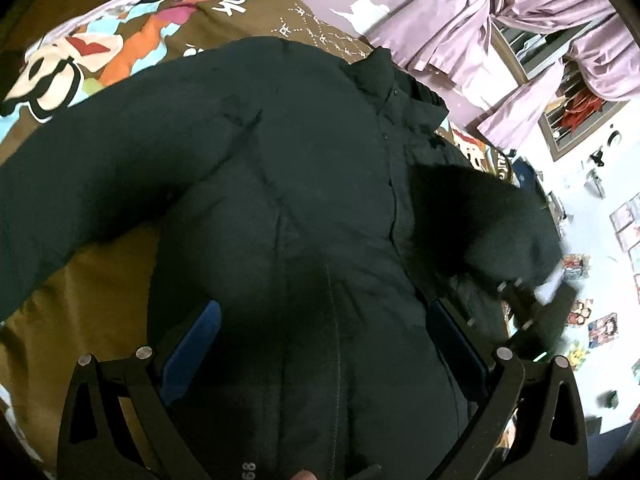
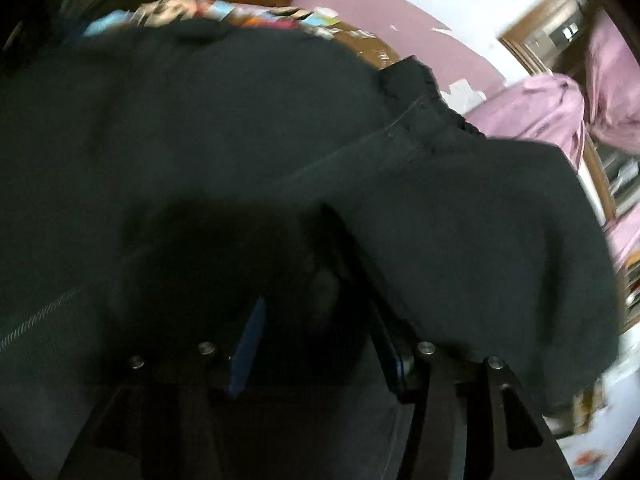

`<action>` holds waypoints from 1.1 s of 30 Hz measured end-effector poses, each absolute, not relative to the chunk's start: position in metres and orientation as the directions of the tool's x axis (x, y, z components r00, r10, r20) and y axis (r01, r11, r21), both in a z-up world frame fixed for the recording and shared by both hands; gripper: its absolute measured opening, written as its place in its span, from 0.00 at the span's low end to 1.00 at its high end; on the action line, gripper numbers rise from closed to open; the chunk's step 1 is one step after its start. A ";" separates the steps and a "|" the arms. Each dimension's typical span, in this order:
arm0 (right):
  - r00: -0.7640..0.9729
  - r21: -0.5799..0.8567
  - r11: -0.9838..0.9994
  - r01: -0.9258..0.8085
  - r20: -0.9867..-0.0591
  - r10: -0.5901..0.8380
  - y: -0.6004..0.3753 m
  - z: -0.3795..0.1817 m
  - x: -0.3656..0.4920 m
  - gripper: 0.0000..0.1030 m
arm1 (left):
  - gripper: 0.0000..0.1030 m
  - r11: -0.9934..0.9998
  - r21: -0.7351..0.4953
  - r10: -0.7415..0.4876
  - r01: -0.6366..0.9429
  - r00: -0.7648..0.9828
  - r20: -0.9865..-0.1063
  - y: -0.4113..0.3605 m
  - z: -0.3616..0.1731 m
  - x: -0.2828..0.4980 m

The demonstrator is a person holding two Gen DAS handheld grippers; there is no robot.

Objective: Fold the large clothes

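Black coat [image 1: 280,152] lies on the bed [image 1: 100,280], one sleeve folded across its front, the other flung out, so plenty left, and left gripper [image 1: 320,344] and right gripper [image 2: 316,340] gape, grasping nothing.

Dim indoor light in both fisheye views, with the black coat [image 1: 280,160] swallowing detail into near-featureless dark and deep shadow pooling near the lower centre. Brighter at the upper right by the pink curtains [image 1: 540,32]. Strong barrel distortion, black corner vignettes, heavier motion blur in the right wrist view.
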State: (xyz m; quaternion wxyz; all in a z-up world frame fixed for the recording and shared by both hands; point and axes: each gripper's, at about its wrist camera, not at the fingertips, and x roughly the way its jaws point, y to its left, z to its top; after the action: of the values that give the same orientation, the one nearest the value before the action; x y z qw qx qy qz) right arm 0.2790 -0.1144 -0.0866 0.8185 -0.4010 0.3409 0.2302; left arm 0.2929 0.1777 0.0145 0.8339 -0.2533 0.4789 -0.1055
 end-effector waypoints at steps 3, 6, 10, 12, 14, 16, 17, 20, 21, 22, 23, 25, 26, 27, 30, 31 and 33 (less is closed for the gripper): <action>0.610 -0.367 0.659 -0.657 -0.772 0.178 -0.142 -0.072 0.267 0.66 | 0.99 0.851 -0.523 -0.425 -0.042 0.529 -0.734 0.174 0.018 0.298; 0.581 -0.248 0.703 -0.666 -0.763 0.281 -0.171 -0.058 0.243 0.77 | 0.99 0.857 -0.516 -0.434 -0.011 0.525 -0.732 0.166 0.020 0.306; 0.630 -0.193 0.782 -0.593 -0.715 0.301 -0.211 -0.048 0.223 0.80 | 0.99 0.853 -0.518 -0.475 0.070 0.516 -0.713 0.143 0.021 0.312; 0.681 -0.168 0.844 -0.509 -0.678 0.276 -0.235 -0.049 0.218 0.82 | 0.99 0.849 -0.516 -0.494 0.110 0.508 -0.705 0.131 0.019 0.312; 0.717 -0.120 0.900 -0.419 -0.652 0.247 -0.258 -0.053 0.223 0.83 | 0.99 0.837 -0.525 -0.525 0.154 0.495 -0.692 0.114 0.019 0.311; 0.734 -0.083 0.938 -0.336 -0.647 0.205 -0.277 -0.055 0.232 0.83 | 0.99 0.818 -0.540 -0.561 0.197 0.480 -0.675 0.096 0.020 0.311; 0.740 -0.060 0.950 -0.305 -0.643 0.197 -0.284 -0.056 0.238 0.83 | 0.99 0.807 -0.551 -0.579 0.213 0.474 -0.663 0.088 0.020 0.311; 0.746 0.030 0.972 -0.231 -0.637 0.197 -0.319 -0.059 0.243 0.83 | 0.99 0.764 -0.584 -0.638 0.274 0.455 -0.622 0.062 0.024 0.309; 0.748 0.047 0.976 -0.211 -0.635 0.192 -0.327 -0.059 0.243 0.83 | 0.99 0.762 -0.578 -0.641 0.292 0.463 -0.612 0.053 0.028 0.306; 0.752 0.060 0.982 -0.181 -0.634 0.178 -0.334 -0.059 0.244 0.83 | 0.99 0.765 -0.556 -0.640 0.324 0.476 -0.603 0.041 0.032 0.302; 0.757 0.070 0.985 -0.157 -0.632 0.166 -0.340 -0.059 0.244 0.83 | 0.99 0.772 -0.531 -0.633 0.349 0.487 -0.601 0.030 0.035 0.299; 0.765 0.087 0.988 -0.124 -0.626 0.151 -0.351 -0.057 0.241 0.83 | 0.99 0.797 -0.467 -0.604 0.382 0.518 -0.606 0.006 0.040 0.293; 0.769 0.094 0.990 -0.106 -0.624 0.142 -0.355 -0.056 0.239 0.83 | 0.99 0.807 -0.446 -0.590 0.387 0.533 -0.606 -0.006 0.042 0.291; 0.771 0.101 0.990 -0.094 -0.622 0.136 -0.358 -0.055 0.234 0.83 | 0.99 0.819 -0.430 -0.574 0.380 0.553 -0.604 -0.017 0.043 0.290; 0.779 0.122 0.990 -0.071 -0.612 0.131 -0.367 -0.056 0.229 0.83 | 0.99 0.846 -0.414 -0.532 0.337 0.594 -0.603 -0.040 0.044 0.293; 0.783 0.126 0.990 -0.066 -0.608 0.130 -0.368 -0.055 0.227 0.83 | 0.99 0.864 -0.393 -0.501 0.315 0.612 -0.612 -0.050 0.044 0.295; 0.789 0.132 0.989 -0.062 -0.600 0.130 -0.370 -0.054 0.226 0.83 | 0.99 0.897 -0.335 -0.442 0.290 0.637 -0.632 -0.065 0.042 0.295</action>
State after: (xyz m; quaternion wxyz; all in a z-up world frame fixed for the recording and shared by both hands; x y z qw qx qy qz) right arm 0.2257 -0.3702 -0.0537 0.9444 0.0524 0.3206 0.0509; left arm 0.2945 -0.0651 0.0419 0.8989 -0.1017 0.3745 -0.2034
